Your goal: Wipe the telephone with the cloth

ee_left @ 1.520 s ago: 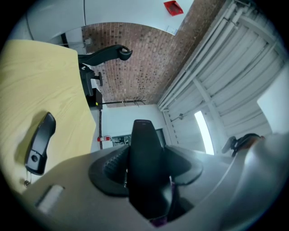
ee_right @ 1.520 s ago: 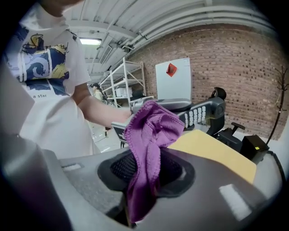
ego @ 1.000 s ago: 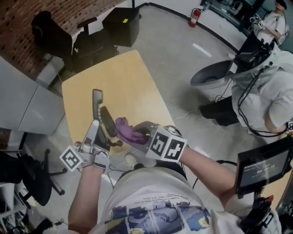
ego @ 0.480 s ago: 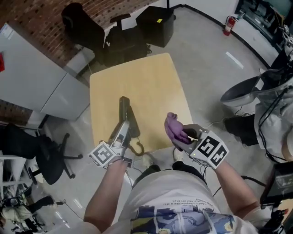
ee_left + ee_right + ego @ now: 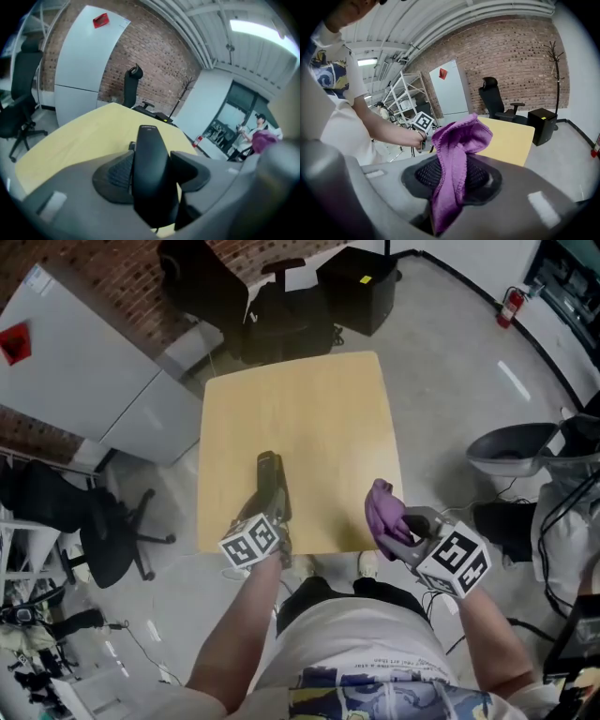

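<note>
Left gripper [image 5: 272,505], jaws clamped on the telephone [image 5: 269,470], has lowered it toward the table [image 5: 314,418]; right gripper [image 5: 397,527], pinching the cloth [image 5: 382,507], now sits apart at lower right: wiping likely over.

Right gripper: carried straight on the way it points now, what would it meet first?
Probably the yellow table top, near its closest corner: the right gripper, shut on the purple cloth, points down across it. The telephone sits off to the left of that line. Depth is hard to judge.
</note>
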`<control>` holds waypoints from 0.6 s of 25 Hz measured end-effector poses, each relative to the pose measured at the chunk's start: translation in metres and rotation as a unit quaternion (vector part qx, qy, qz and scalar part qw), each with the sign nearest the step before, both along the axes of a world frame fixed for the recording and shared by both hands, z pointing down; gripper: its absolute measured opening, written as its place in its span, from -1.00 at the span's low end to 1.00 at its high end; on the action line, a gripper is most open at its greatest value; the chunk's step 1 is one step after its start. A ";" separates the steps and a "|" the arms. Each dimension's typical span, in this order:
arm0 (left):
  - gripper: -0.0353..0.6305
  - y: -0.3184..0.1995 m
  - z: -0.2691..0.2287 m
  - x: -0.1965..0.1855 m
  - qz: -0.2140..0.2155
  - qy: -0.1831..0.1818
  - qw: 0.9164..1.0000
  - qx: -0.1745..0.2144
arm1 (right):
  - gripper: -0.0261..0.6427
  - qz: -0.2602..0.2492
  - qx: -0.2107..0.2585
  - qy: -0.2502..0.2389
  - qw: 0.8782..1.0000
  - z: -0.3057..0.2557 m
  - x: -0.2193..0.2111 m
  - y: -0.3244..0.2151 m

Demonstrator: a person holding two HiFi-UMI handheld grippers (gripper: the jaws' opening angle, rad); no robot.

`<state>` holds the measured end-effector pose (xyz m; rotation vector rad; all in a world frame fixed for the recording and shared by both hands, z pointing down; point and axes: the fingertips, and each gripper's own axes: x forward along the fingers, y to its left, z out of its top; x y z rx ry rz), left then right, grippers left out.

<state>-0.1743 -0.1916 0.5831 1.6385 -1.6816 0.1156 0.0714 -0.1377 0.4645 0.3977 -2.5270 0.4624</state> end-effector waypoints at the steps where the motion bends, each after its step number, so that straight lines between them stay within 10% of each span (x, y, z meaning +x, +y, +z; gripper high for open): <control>1: -0.14 -0.001 0.008 0.002 0.001 -0.019 1.000 -0.007 | -0.61 -0.003 -0.002 0.001 1.000 0.002 0.005 0.000; 15: -0.12 -0.017 0.060 0.003 0.002 -0.136 0.988 -0.071 | -0.61 -0.044 -0.007 0.001 0.999 0.002 0.030 -0.008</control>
